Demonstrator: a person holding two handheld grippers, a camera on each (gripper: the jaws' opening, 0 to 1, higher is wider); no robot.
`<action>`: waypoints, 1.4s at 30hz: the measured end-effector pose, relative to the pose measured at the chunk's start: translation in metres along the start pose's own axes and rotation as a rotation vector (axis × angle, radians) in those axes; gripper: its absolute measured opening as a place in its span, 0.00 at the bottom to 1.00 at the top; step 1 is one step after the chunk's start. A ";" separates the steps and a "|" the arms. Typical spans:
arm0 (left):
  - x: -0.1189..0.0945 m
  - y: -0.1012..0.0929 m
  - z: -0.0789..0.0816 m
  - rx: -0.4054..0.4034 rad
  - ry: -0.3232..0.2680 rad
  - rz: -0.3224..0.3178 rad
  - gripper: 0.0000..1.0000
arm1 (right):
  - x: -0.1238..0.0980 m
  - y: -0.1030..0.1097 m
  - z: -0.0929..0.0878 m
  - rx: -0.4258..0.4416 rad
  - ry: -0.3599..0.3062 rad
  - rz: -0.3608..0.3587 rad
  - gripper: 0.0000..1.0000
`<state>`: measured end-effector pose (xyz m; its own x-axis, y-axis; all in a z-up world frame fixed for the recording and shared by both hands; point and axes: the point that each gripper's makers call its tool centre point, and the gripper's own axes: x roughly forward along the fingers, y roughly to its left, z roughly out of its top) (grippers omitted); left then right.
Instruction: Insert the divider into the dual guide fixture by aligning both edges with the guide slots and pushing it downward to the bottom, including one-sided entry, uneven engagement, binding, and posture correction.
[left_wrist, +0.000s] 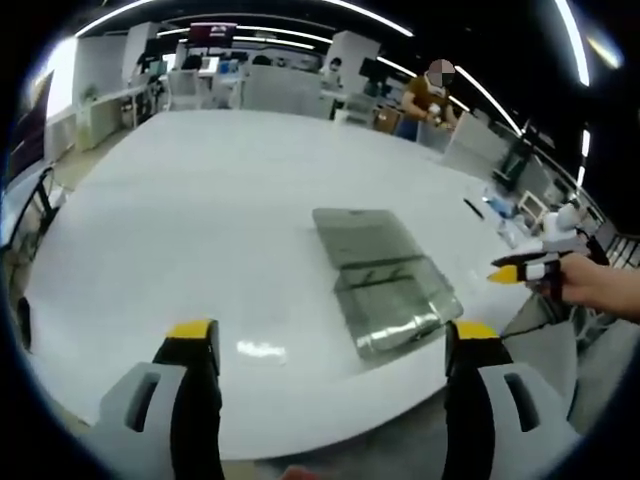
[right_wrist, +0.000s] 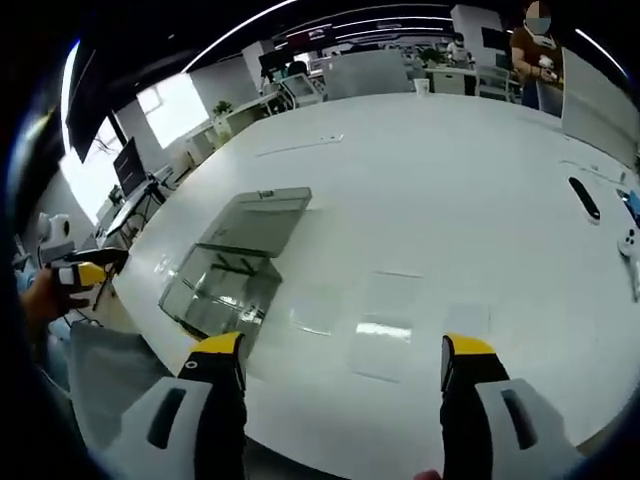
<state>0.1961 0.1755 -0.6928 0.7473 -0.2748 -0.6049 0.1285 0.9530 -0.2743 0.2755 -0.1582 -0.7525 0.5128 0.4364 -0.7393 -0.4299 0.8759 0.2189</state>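
divider (left_wrist: 362, 237) lies flat on white table (left_wrist: 200, 220) touching clear guide fixture (left_wrist: 398, 305), not yet slotted; left gripper (left_wrist: 332, 345) and right gripper (right_wrist: 340, 360) both hover released, empty, jaws spread, likely staged for pickup.

Table: a large white table (right_wrist: 430, 190) spans both views.
Dark object: a slim black item (right_wrist: 585, 199) lies at 3 o'clock in the right gripper view.
Person: someone in an orange top (left_wrist: 424, 97) stands at 1 o'clock in the left gripper view.
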 end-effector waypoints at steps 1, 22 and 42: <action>0.000 -0.001 0.000 0.000 0.000 -0.001 0.92 | 0.001 0.000 -0.001 -0.009 0.012 -0.005 0.77; 0.004 -0.005 -0.001 -0.003 0.005 -0.014 0.91 | 0.025 -0.011 0.004 -0.032 0.058 -0.037 0.64; 0.008 -0.011 -0.001 -0.002 0.008 -0.032 0.90 | 0.044 -0.023 -0.003 -0.017 0.116 -0.078 0.54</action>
<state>0.1998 0.1629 -0.6957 0.7377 -0.3057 -0.6020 0.1507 0.9437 -0.2946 0.3055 -0.1600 -0.7920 0.4564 0.3396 -0.8224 -0.4053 0.9022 0.1476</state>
